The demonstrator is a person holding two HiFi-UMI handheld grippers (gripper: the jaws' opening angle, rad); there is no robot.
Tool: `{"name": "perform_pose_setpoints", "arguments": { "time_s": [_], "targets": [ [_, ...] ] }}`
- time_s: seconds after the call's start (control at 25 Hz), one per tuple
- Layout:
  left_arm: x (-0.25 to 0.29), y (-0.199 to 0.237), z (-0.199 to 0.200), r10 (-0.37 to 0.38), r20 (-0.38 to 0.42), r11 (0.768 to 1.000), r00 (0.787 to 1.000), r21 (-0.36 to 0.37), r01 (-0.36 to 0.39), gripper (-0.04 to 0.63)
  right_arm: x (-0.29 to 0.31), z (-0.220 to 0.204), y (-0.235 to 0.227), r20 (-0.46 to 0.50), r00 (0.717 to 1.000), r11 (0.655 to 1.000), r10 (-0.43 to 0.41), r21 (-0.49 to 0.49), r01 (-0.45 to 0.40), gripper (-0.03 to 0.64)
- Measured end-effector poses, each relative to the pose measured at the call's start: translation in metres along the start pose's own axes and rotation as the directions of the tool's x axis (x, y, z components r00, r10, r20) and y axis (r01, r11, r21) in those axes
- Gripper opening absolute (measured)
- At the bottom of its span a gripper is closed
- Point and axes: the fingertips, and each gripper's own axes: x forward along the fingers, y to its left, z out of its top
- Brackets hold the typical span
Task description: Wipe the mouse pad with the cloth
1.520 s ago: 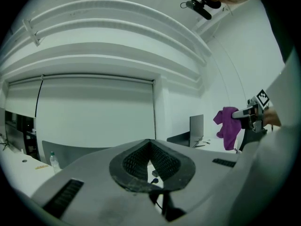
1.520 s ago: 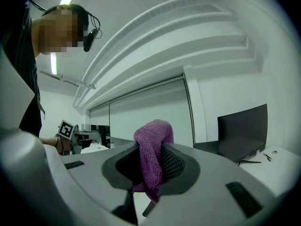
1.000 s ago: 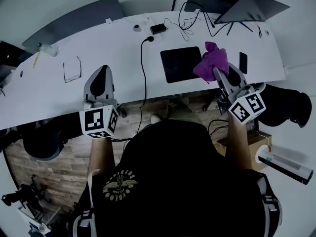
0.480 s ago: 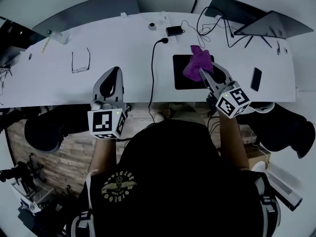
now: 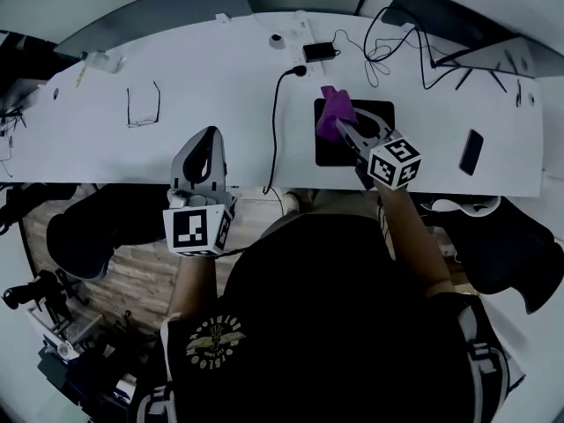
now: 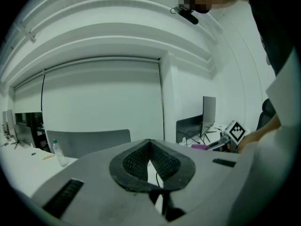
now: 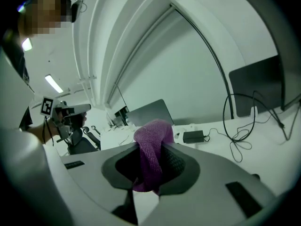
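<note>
A black mouse pad (image 5: 333,153) lies on the white desk (image 5: 220,86), right of the middle. My right gripper (image 5: 342,127) is over the pad's left part, shut on a purple cloth (image 5: 332,111) that bunches up at its tips. In the right gripper view the cloth (image 7: 151,154) is pinched between the jaws and hangs below them. My left gripper (image 5: 210,136) is at the desk's front edge, left of the pad, shut with nothing in it. In the left gripper view its tips (image 6: 149,145) meet.
Eyeglasses (image 5: 141,106) lie at the left of the desk. A black cable (image 5: 275,122) runs from a charger (image 5: 319,51) down to the front edge, between the grippers. A phone (image 5: 471,152) lies right of the pad, and a laptop (image 5: 458,20) stands at the back right.
My right gripper has carried the cloth from the pad's right edge across to its left part. The left gripper has stayed at the desk's front edge.
</note>
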Motion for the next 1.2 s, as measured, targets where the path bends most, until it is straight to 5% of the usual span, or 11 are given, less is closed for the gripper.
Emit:
{"name": "perform_pose_setpoints", "arguments": {
  "time_s": [0.48,0.92,1.2],
  "targets": [
    [0.014,0.008,-0.017,0.051,-0.080,0.999,0.995,0.007,-0.051,0.002,0.082,-0.102,-0.052,-0.206,0.978,0.994,0.007,0.105,0.015,0.084],
    [0.014,0.007,-0.028,0.063,-0.112,0.998,0.992,-0.001,-0.063,0.002,0.065,-0.148,-0.110,-0.340,0.926,0.970,-0.165,0.113,0.214,0.084],
    [0.031,-0.010,-0.027,0.002,-0.103,1.000,0.995,0.003,-0.002,0.002,0.028,-0.151,-0.150,-0.344,0.901,0.939,-0.265,0.122,0.323,0.084]
  ]
}}
